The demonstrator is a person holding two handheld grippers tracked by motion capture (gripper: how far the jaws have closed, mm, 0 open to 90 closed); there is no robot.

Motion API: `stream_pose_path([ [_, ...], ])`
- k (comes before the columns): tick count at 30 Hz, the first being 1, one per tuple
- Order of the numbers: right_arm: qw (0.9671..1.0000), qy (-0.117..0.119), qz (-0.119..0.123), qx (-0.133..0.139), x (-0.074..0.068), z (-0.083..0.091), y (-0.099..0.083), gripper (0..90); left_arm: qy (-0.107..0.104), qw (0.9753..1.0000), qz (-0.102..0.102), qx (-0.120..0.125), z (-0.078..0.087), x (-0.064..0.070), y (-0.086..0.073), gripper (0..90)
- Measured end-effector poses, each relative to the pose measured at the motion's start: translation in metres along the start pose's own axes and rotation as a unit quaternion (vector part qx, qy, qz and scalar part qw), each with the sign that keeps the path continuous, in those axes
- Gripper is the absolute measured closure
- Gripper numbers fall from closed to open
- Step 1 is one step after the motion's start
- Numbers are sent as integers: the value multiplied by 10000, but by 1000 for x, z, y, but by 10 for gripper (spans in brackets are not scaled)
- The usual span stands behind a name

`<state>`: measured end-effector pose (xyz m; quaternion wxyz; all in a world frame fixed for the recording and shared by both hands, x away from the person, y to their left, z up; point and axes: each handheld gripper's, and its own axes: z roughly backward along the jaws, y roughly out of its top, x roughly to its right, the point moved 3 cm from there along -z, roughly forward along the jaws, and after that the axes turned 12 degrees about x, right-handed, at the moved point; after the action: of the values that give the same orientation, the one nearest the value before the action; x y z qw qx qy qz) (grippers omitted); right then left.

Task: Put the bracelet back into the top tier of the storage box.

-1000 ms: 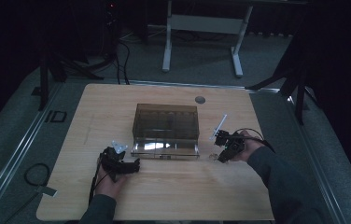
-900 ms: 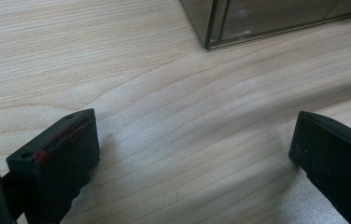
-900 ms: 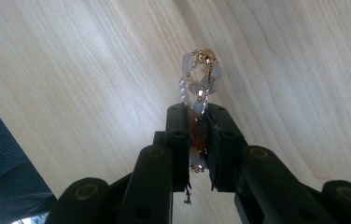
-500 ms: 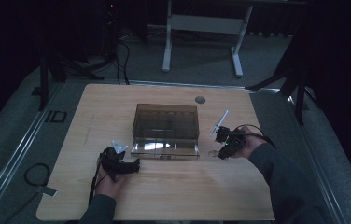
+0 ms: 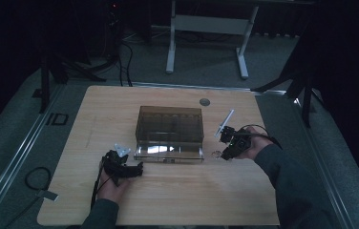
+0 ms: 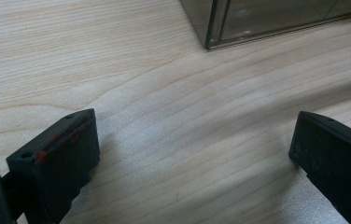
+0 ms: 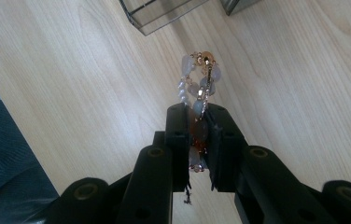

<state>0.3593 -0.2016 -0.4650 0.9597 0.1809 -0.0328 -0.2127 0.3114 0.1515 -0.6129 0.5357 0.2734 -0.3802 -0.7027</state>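
I counted one smoky translucent plastic box [image 5: 170, 125] on one light wooden table [image 5: 120, 105], one pale-beaded bracelet with gold links [image 7: 197, 88], two black two-jaw grippers (one per hand) [image 5: 138, 170] [image 5: 227, 152], and one round grey grommet [image 5: 205, 101].

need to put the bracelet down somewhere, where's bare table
Bare wood spans the table left of the smoky box, and the near strip between both hands. It is crowded where the right hand-held gripper, shut on the beaded bracelet, sits by the box's right front corner; the left hand-held gripper is open.
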Motion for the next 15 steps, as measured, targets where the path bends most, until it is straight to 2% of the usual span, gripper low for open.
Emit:
stream_pose_path([
  [15,9999,-13,164,32,-4,10,10,801,-5,10000,-4,-11,0,0,0,18],
])
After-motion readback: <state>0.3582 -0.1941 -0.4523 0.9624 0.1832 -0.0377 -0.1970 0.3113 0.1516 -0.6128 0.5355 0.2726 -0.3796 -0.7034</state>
